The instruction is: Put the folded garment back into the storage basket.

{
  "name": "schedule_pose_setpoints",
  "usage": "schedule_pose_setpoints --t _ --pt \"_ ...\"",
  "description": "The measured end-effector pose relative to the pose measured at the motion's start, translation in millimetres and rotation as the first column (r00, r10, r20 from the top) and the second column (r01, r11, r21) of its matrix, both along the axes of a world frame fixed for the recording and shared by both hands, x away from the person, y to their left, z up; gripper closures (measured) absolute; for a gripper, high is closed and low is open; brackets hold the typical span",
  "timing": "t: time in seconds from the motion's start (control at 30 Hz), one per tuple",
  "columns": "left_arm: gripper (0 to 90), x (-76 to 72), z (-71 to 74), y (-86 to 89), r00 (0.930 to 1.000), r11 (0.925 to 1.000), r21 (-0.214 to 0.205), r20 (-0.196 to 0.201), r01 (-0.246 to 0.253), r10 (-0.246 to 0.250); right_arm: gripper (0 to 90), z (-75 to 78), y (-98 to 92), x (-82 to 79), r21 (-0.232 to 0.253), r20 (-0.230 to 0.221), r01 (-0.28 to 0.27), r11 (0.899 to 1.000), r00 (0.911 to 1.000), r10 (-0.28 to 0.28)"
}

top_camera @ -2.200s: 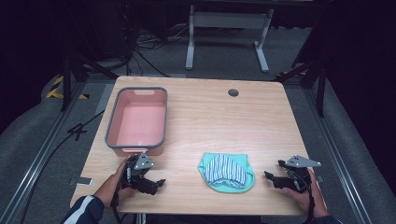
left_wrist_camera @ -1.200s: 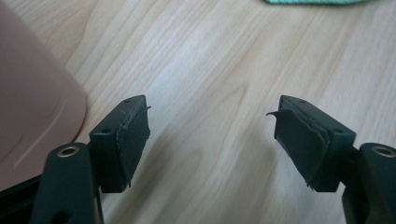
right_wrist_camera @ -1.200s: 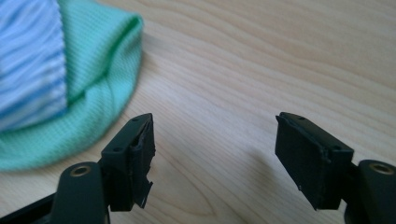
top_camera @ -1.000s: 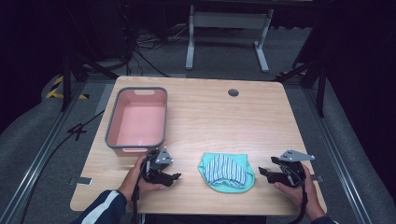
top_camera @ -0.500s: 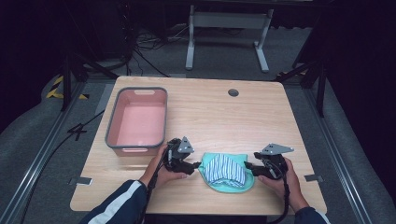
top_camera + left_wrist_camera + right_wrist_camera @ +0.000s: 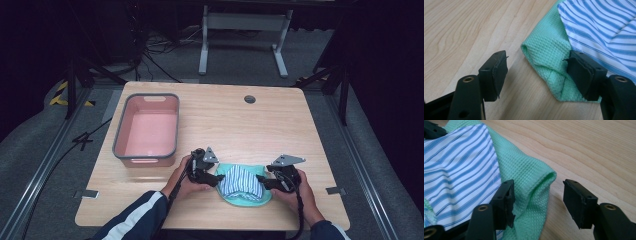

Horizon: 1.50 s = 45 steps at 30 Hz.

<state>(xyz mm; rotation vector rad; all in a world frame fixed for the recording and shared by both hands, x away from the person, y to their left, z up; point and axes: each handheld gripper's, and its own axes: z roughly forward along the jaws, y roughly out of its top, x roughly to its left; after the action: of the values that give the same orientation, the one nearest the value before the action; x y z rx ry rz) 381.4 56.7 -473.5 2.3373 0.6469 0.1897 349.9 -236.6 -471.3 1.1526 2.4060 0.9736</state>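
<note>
**Both tools gaping at cloth edges**

Straddling the green cloth [image 6: 544,65] with left tool [image 6: 536,75] and right tool [image 6: 537,202], jaws apart, unclamped. Lying under striped cloth [image 6: 241,182] on table [image 6: 280,125], beside pink bin [image 6: 147,129]. Showing no legible writing.

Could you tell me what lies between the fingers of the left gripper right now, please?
A folded corner of the green waffle cloth lies between the open fingers of the left gripper, over bare table, in the left gripper view.
</note>
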Motion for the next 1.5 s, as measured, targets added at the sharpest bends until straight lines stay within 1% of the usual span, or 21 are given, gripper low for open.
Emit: schedule_pose_setpoints --t 0.07,0.13,0.2,0.23,0.33,0.37,0.47,0.53,0.57,0.6,0.63,0.67,0.7,0.73,0.8,0.9,0.97,1.13,1.23,1.3,1.5 --pt "31.5 0.8 -2.0 0.6 0.9998 0.9999 -0.007 -0.015 0.009 -0.009 40.4 -2.1 -1.9 1.0 0.013 -0.006 0.011 1.000 0.9999 -0.011" --pt "31.3 0.6 -2.7 1.1 0.9999 0.9998 -0.013 -0.011 0.012 -0.013 40.6 -3.9 -3.7 1.6 0.039 -0.020 0.010 0.999 0.9998 -0.009" --pt "31.4 0.6 -3.2 1.3 0.9999 0.9997 -0.018 -0.007 0.015 -0.015 41.3 -4.3 -4.4 1.4 0.045 -0.019 0.007 0.999 0.9998 -0.006" --pt "31.4 0.7 -3.7 2.1 0.9998 0.9996 -0.020 -0.003 0.020 -0.020 46.0 -4.1 -3.7 0.1 0.042 -0.020 -0.016 0.999 0.9997 0.017" --pt "31.4 0.4 -4.3 2.6 0.9998 0.9995 -0.025 0.001 0.021 -0.021 54.7 -3.0 -2.3 -0.6 0.042 -0.027 -0.043 0.998 0.9986 0.045" --pt "31.7 0.4 -4.3 2.6 0.9998 0.9995 -0.025 0.001 0.021 -0.021 54.7 -3.0 -2.3 -0.6 0.042 -0.027 -0.043 0.998 0.9986 0.045" --pt "39.3 -1.4 -4.3 3.0 0.9993 0.9983 -0.044 0.000 0.038 -0.039 63.4 -2.0 -1.2 -1.5 0.054 -0.039 -0.061 0.997 0.9972 0.064" --pt "48.9 -1.9 -4.1 3.1 0.9989 0.9975 -0.052 -0.004 0.047 -0.047 68.6 -2.2 -0.7 -2.0 0.057 -0.040 -0.073 0.996 0.9964 0.075" --pt "52.1 -1.9 -4.1 3.1 0.9989 0.9975 -0.052 -0.004 0.047 -0.047 68.6 -2.2 -0.7 -2.0 0.057 -0.040 -0.073 0.996 0.9964 0.075" --pt "52.1 -1.8 -4.1 3.2 0.9987 0.9970 -0.059 -0.009 0.050 -0.051 70.6 -2.2 -0.7 -2.1 0.061 -0.042 -0.077 0.995 0.9960 0.079" --pt "58.0 -1.6 -4.3 3.5 0.9987 0.9966 -0.067 -0.014 0.047 -0.048 73.3 -2.4 -0.7 -2.4 0.070 -0.046 -0.080 0.994 0.9955 0.083" --pt "60.4 -1.6 -4.3 3.5 0.9987 0.9966 -0.067 -0.014 0.047 -0.048 73.3 -2.4 -0.7 -2.4 0.070 -0.046 -0.080 0.994 0.9955 0.083" --pt "60.4 -0.9 -4.1 4.2 0.9981 0.9960 -0.070 -0.020 0.056 -0.058 74.0 -2.4 -0.3 -2.8 0.071 -0.046 -0.080 0.994 0.9954 0.084" --pt "64.2 -0.9 -4.3 4.3 0.9981 0.9956 -0.076 -0.024 0.056 -0.057 75.4 -2.1 0.2 -3.4 0.066 -0.040 -0.084 0.994 0.9954 0.087" --pt "66.6 -0.8 -4.2 4.5 0.9978 0.9954 -0.076 -0.028 0.058 -0.061 77.5 -1.5 2.2 -4.9 0.054 -0.032 -0.089 0.995 0.9954 0.091" --pt "73.8 -1.3 -4.4 3.9 0.9964 0.9939 -0.089 -0.049 0.065 -0.070 79.6 -0.9 4.2 -6.4 0.046 -0.027 -0.082 0.996 0.9962 0.083" --pt "76.9 -0.9 -4.2 3.4 0.9954 0.9928 -0.091 -0.048 0.078 -0.083 80.6 -0.6 4.4 -6.8 0.041 -0.024 -0.083 0.996 0.9962 0.084" --pt "79.5 0.7 -4.6 4.3 0.9940 0.9916 -0.114 -0.085 0.060 -0.069 84.1 0.6 5.1 -7.9 0.033 -0.012 -0.076 0.997 0.9970 0.076" --pt "80.9 -0.9 -3.6 2.6 0.9953 0.9924 -0.102 -0.061 0.068 -0.075 85.2 1.2 4.7 -8.2 0.030 -0.007 -0.077 0.997 0.9970 0.077" --pt "81.5 -2.5 -1.6 1.3 0.9957 0.9940 -0.075 -0.042 0.079 -0.083 85.6 1.4 4.5 -8.4 0.031 -0.005 -0.077 0.997 0.9970 0.078" --pt "82.4 -4.7 0.1 -0.6 0.9959 0.9947 -0.057 -0.025 0.086 -0.087 86.1 2.7 4.1 -9.2 0.035 0.002 -0.076 0.996 0.9971 0.076"
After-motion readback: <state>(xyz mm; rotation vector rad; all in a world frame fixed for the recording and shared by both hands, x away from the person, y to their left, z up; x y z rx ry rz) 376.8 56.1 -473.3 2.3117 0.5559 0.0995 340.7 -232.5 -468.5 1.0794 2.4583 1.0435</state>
